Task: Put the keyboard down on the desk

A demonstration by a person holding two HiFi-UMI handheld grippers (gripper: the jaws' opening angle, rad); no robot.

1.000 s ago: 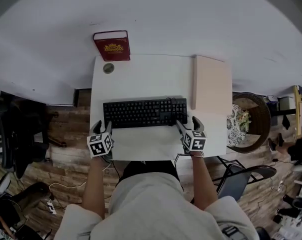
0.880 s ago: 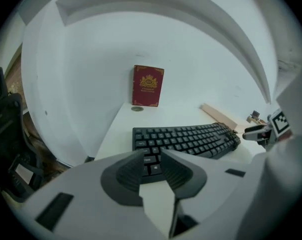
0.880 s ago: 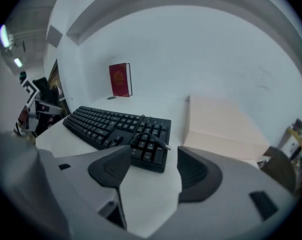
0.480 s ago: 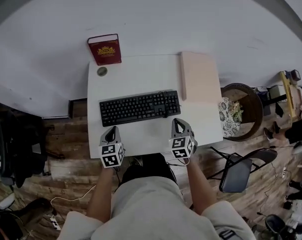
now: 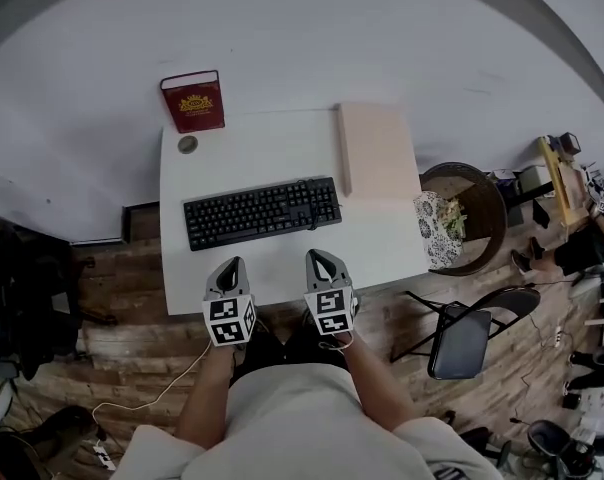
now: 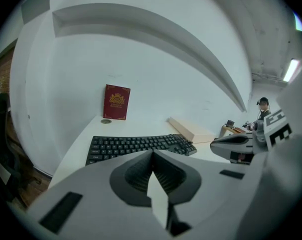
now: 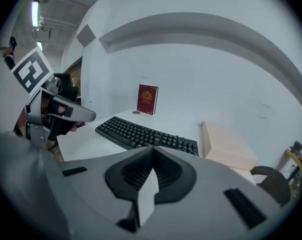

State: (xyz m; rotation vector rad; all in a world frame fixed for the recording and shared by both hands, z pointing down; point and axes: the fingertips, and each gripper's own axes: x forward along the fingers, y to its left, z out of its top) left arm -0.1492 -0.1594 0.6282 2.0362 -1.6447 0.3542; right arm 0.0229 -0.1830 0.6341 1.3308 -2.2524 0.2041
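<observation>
The black keyboard (image 5: 262, 213) lies flat on the white desk (image 5: 282, 163), about the middle, with nothing touching it. Both grippers hang over the desk's near edge, apart from the keyboard. My left gripper (image 5: 230, 265) is shut and holds nothing. To its right, my right gripper (image 5: 317, 258) has just been closing with nothing between its jaws and is now shut. The left gripper view shows its jaws (image 6: 152, 151) meeting, with the keyboard (image 6: 136, 146) beyond them. In the right gripper view the jaws (image 7: 152, 149) also meet short of the keyboard (image 7: 146, 134).
A red book (image 5: 193, 101) stands against the wall at the desk's back left, a small round object (image 5: 187, 144) before it. A flat beige box (image 5: 374, 150) lies at the right. Beside the desk stand a wicker basket (image 5: 470, 218) and a folding chair (image 5: 462, 343).
Both grippers have drawn back from the keyboard's two ends toward the person, risen and closed. The keyboard stays lying on the desk.
</observation>
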